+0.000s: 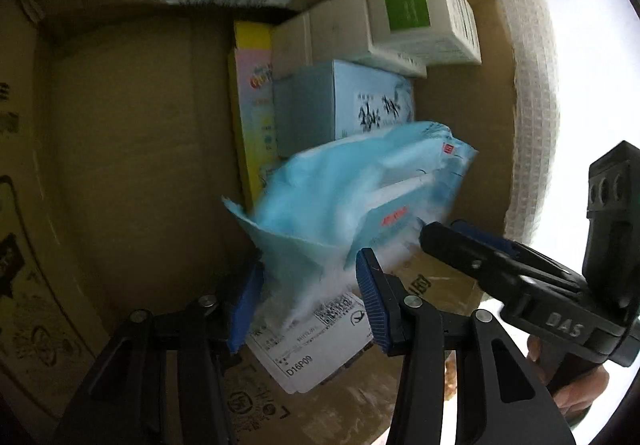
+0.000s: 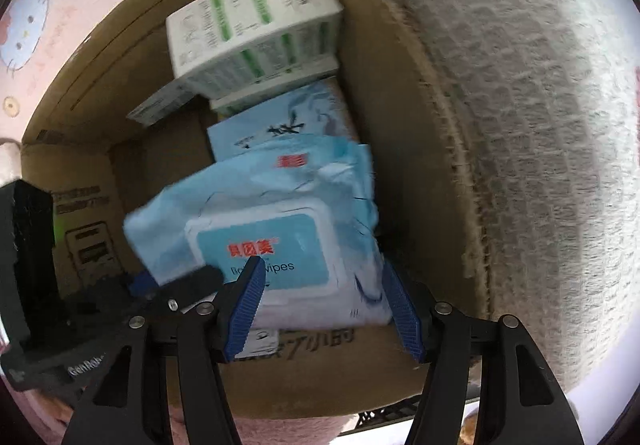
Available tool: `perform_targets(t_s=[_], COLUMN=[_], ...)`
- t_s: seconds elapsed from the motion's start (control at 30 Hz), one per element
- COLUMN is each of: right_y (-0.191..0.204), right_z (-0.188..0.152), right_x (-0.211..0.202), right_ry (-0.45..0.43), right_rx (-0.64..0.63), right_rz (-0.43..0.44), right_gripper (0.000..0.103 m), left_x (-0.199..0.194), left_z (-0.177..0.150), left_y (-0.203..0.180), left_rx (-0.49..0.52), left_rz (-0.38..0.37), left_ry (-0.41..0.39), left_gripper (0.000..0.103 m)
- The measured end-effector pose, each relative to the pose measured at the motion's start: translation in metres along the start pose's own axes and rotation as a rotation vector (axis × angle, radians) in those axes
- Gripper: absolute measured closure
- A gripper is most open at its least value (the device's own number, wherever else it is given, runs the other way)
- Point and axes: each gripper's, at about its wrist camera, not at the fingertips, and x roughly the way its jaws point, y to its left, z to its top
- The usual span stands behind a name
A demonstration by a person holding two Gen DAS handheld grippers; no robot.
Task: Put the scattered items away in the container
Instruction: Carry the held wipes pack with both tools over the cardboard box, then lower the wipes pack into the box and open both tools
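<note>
Wipes pack (image 2: 280, 205) caught at its near end by both grippers at once and hanging just inside the cardboard box (image 2: 400, 125), against the wall at 3 o'clock, not yet laid down. Left gripper (image 1: 308, 285) about two-thirds open, pads pressed on either side of the pack's crumpled tail. Right gripper (image 2: 324, 297) open to a similar width, clamped across the lidded end.

Already in the box, stacked toward 12 o'clock: a green-and-white carton (image 2: 248, 17) on top of plain white cartons (image 1: 332, 29), a pale blue carton (image 1: 320, 101) below them, a yellow packet (image 1: 252, 105) standing on edge at their 9 o'clock side. Judged near the end of this placement: left to do are lowering, letting go, then fetching whatever lies outside.

Impossible to say how many items remain, since neither view shows the surroundings beyond a knitted cloth (image 2: 520, 125) at 3 o'clock. Pack heavily blurred; whether its far end touches the blue carton cannot be told. Print on the shipping label (image 1: 312, 345) on the near wall mostly unreadable.
</note>
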Motion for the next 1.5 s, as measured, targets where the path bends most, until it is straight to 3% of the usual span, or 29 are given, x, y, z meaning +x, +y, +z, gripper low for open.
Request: perform_targets(t_s=[0.2,0.3,0.33,0.37,0.4,0.43,0.5,0.6,0.7,0.8,0.87,1.0,1.27,1.33,1.43,1.5], right_y=[0.000,-0.002,-0.002,-0.002,-0.001,-0.001,-0.003,-0.013,-0.019,-0.025,-0.030,-0.036,-0.052,-0.056,-0.052,-0.054], right_z=[-0.011,-0.010,-0.009,-0.009,-0.008,-0.008,-0.007,-0.011,-0.017,-0.016,-0.014,-0.004,0.006,0.010,0.016,0.017], right_x=[-0.030,-0.038,-0.037,-0.037,-0.035,-0.034,-0.031,-0.024,-0.030,-0.026,-0.016,0.004,0.022,0.027,0.026,0.022], right_ry=[-0.070,-0.088,-0.087,-0.088,-0.085,-0.081,-0.074,-0.060,-0.065,-0.048,-0.032,0.016,0.093,0.109,0.068,0.045], right_rx=[0.017,0.049,0.056,0.061,0.071,0.086,0.111,0.131,0.138,0.161,0.169,0.187,0.230,0.249,0.206,0.215], right_rz=[0.003,0.054,0.061,0.063,0.066,0.071,0.081,0.058,0.086,0.081,0.051,0.078,0.098,0.080,-0.093,-0.109], right_gripper=[0.044,0.044,0.050,0.058,0.073,0.076,0.076,0.077,0.077,0.081,0.086,0.089,0.089,0.089,0.090,0.089], left_x=[-0.022,-0.033,-0.034,-0.038,-0.039,-0.040,-0.040,-0.042,-0.045,-0.039,-0.036,-0.030,0.000,0.010,0.018,0.019], left_z=[-0.004,-0.009,-0.010,-0.011,-0.012,-0.012,-0.012,-0.013,-0.012,-0.009,-0.005,0.004,0.033,0.037,0.045,0.050], left_y=[-0.002,0.000,0.001,-0.002,-0.004,-0.005,-0.005,0.000,0.002,0.007,0.006,0.001,0.004,0.010,0.019,0.021], left_rx=[-0.003,0.007,0.010,0.033,0.044,0.051,0.055,0.037,0.028,-0.007,-0.012,0.004,-0.037,-0.067,-0.106,-0.095], left_rz=[0.007,0.016,0.020,0.044,0.077,0.101,0.114,0.085,0.099,0.148,0.144,0.178,0.280,0.278,0.274,0.268], left_ry=[-0.039,-0.052,-0.062,-0.084,-0.095,-0.100,-0.097,-0.078,-0.110,-0.125,-0.131,-0.136,-0.062,-0.037,-0.031,-0.031], left_gripper=[0.050,0.050,0.050,0.059,0.072,0.077,0.082,0.082,0.083,0.094,0.094,0.094,0.094,0.094,0.094,0.094])
